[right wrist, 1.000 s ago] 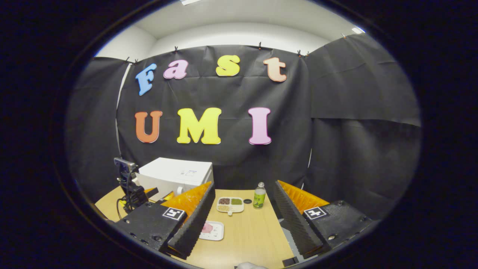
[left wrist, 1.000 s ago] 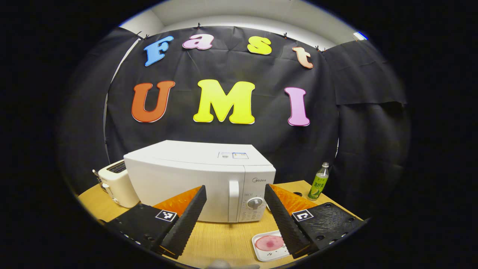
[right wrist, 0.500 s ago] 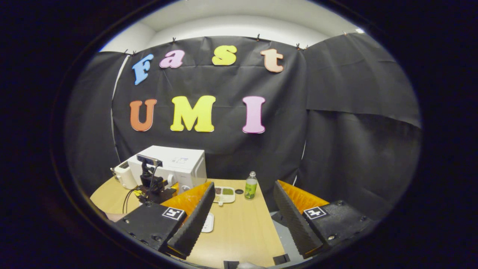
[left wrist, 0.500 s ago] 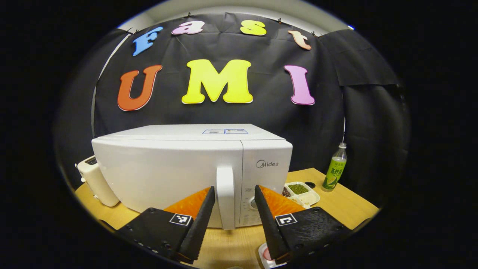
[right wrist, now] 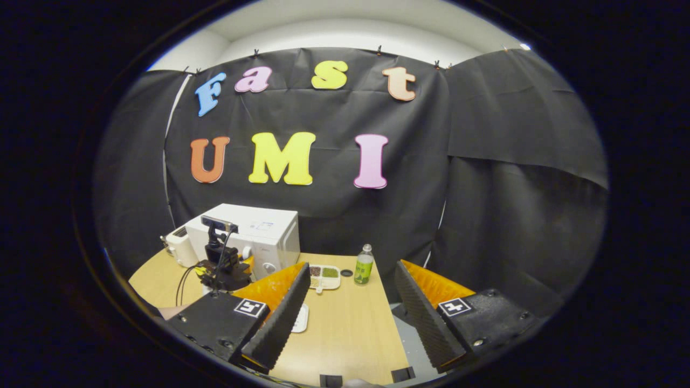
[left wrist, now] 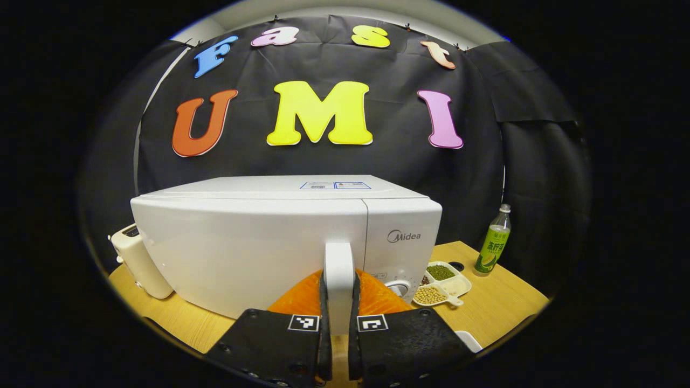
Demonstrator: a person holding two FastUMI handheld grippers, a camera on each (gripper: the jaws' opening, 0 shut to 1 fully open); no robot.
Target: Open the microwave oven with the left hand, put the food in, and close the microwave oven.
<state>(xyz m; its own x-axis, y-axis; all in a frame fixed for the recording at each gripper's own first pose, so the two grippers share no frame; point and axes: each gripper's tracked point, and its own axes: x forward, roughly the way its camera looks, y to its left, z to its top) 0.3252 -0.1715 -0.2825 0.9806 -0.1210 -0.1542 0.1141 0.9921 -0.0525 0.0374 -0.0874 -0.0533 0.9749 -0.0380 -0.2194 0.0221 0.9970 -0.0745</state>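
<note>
A white microwave [left wrist: 242, 242] stands on the wooden table with its door closed. My left gripper [left wrist: 338, 293] is shut on the door's upright white handle [left wrist: 338, 258], both fingers pressing its sides. In the right gripper view, the microwave [right wrist: 264, 231] sits far left with the left gripper [right wrist: 221, 267] at its front. A white plate [right wrist: 301, 318] lies partly hidden behind a finger; its corner [left wrist: 468, 339] is at the left gripper view's lower right. My right gripper [right wrist: 352, 272] hangs open over the table, holding nothing.
A divided dish of beans [left wrist: 442, 280] lies right of the microwave, with a green bottle [left wrist: 493, 242] beyond it. A cream toaster [left wrist: 137, 261] stands left of the microwave. The table's right edge [right wrist: 396, 334] runs under my right gripper.
My left gripper moved in to the microwave and went from open to shut on the door handle. The right gripper stayed open and barely shifted.
</note>
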